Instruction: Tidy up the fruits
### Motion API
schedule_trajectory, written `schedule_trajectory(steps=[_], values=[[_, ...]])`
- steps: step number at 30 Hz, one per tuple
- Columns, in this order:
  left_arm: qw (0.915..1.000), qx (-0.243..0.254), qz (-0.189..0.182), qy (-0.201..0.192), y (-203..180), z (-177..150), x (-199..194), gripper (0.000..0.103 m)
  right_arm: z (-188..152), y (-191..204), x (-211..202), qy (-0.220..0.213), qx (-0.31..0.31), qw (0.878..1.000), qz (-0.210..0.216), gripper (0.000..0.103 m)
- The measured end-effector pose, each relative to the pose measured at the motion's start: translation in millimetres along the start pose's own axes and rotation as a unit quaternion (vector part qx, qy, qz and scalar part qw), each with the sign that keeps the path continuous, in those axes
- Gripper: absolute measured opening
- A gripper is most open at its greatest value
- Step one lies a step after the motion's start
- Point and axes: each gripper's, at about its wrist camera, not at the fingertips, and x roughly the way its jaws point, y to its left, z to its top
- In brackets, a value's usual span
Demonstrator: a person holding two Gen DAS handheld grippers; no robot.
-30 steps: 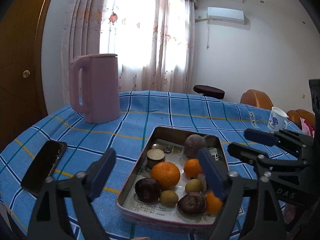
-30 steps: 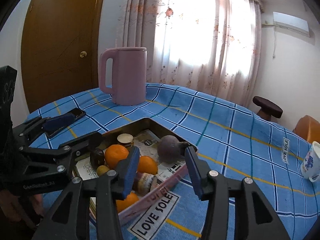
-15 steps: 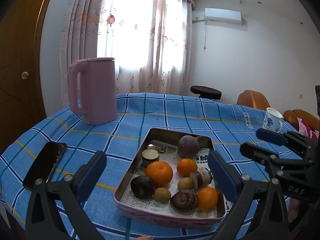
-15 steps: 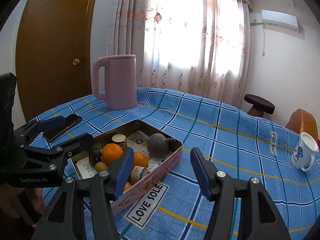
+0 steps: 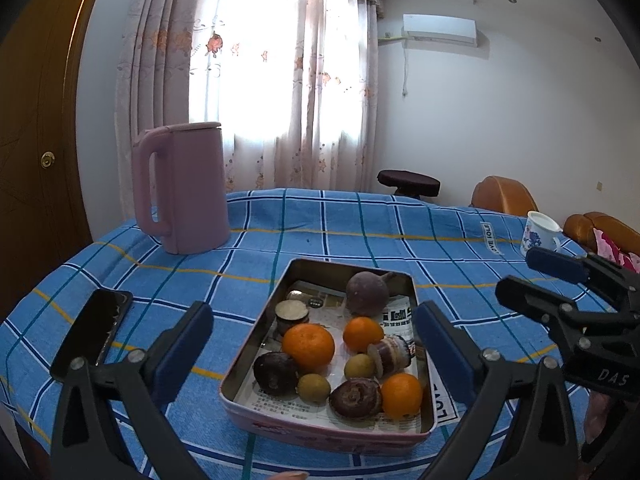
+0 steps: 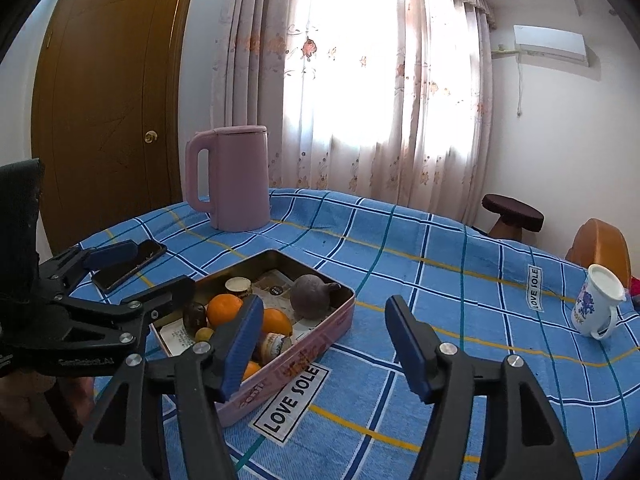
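Counting tin (image 5: 256,344) – oranges (image 5: 308,346): three | dark fruits (image 5: 276,374): perhaps four

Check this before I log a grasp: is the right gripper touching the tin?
Apart. In the right wrist view the right gripper hangs open over bare cloth beside the tin, nothing between its pads.

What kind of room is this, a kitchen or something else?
Most likely a living or dining room in a home, not a kitchen: a curtained window, a wall air conditioner, and a table under a blue checked cloth holding a pink kettle.
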Motion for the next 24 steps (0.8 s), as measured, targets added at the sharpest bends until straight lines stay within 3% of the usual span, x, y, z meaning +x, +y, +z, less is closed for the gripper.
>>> schedule_trajectory(steps=[24], values=[[0.9999, 0.01, 0.003, 0.007, -7.1, 2.3, -1.7, 0.103, -3.7, -12.0, -14.3, -0.011, 0.009, 1.0, -0.008, 0.067]])
